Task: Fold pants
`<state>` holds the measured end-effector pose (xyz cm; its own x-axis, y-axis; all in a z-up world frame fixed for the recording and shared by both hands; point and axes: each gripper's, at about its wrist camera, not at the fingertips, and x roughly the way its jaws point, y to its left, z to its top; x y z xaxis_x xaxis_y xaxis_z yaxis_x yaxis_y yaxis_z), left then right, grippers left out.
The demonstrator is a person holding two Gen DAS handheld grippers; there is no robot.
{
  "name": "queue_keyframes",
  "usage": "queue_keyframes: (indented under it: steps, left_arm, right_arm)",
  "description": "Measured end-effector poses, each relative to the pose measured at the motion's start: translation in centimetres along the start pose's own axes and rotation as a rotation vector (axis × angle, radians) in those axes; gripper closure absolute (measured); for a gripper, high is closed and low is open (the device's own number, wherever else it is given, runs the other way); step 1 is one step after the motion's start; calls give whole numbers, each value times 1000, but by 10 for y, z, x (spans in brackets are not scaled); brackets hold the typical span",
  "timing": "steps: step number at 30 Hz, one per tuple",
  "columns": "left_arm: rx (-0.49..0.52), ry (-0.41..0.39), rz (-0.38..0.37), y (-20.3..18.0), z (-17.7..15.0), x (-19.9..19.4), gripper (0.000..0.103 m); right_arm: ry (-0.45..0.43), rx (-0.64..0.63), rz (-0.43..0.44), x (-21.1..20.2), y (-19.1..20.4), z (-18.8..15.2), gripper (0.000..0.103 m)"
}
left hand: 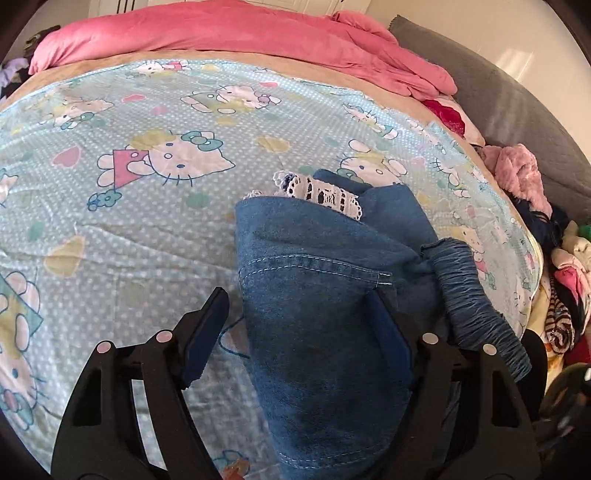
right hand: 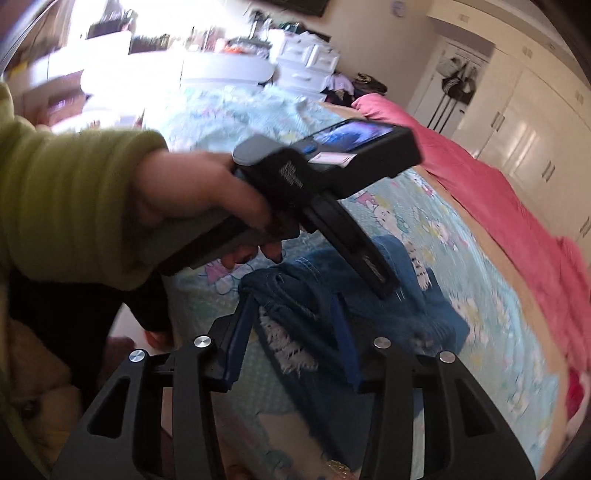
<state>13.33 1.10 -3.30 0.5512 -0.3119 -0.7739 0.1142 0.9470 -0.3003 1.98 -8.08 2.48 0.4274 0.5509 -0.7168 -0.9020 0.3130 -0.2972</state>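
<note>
Blue denim pants (left hand: 314,277) with white lace trim (left hand: 325,194) lie bunched on a Hello Kitty bed sheet (left hand: 147,221). My left gripper (left hand: 299,325) is open around a fold of the denim. Its right pad lies against the cloth and its left pad stands clear of it. In the right wrist view, my right gripper (right hand: 291,325) has both pads against a bunched, lace-edged part of the pants (right hand: 424,314). That view is blurred. A hand in a green sleeve (right hand: 74,206) holds the left gripper (right hand: 384,280) over the denim.
A pink duvet (left hand: 221,33) is heaped along the far side of the bed. A pile of mixed clothes (left hand: 561,295) lies at the bed's right edge by a grey cushion (left hand: 517,110). White drawers (right hand: 306,59) and wardrobe doors (right hand: 517,122) line the room.
</note>
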Motion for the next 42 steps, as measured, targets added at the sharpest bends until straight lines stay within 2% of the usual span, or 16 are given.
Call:
queue_keyframes:
  steps: [2, 3, 4, 5, 7, 9, 14, 17, 23, 26, 31, 36, 40, 42]
  left_arm:
    - [-1, -2, -4, 1, 0, 0, 32]
    - [-4, -2, -6, 2, 0, 2, 32]
    - [-6, -2, -7, 2, 0, 2, 32]
    - [-8, -2, -9, 3, 0, 2, 31]
    - [-7, -1, -13, 3, 0, 3, 30]
    - [-6, -3, -16, 3, 0, 4, 28]
    - [-7, -6, -23, 1, 2, 7, 24]
    - [-1, -13, -21, 0, 1, 6, 24]
    - [-13, -24, -30, 1, -1, 3, 23]
    - [-11, -26, -29, 2, -2, 2, 22]
    - [-18, -35, -37, 3, -3, -2, 19]
    - [-21, -43, -34, 1, -5, -7, 18]
    - [-33, -50, -29, 3, -9, -12, 17]
    - [-43, -46, -36, 6, -12, -13, 17]
  right_arm:
    - [17, -15, -21, 15, -1, 1, 62]
    - [34, -20, -27, 24, -3, -2, 70]
    - [46, -8, 6, 27, -4, -4, 92]
    - [50, 10, 44, 28, -5, -4, 95]
    - [63, 28, 105, 23, -4, -8, 96]
    - [68, 4, 95, 16, 1, -15, 98]
    - [113, 103, 127, 36, 0, -42, 100]
    - [90, 176, 140, 34, -1, -44, 100]
    - [66, 240, 144, 20, -8, -43, 95]
    - [62, 270, 157, 15, -8, -43, 87]
    - [-41, 407, 188, -17, -29, -45, 72]
    - [-85, 586, 62, -38, -72, -62, 68]
    - [-2, 823, -87, -30, -122, -89, 61]
    - [47, 932, -74, -17, -142, -103, 59]
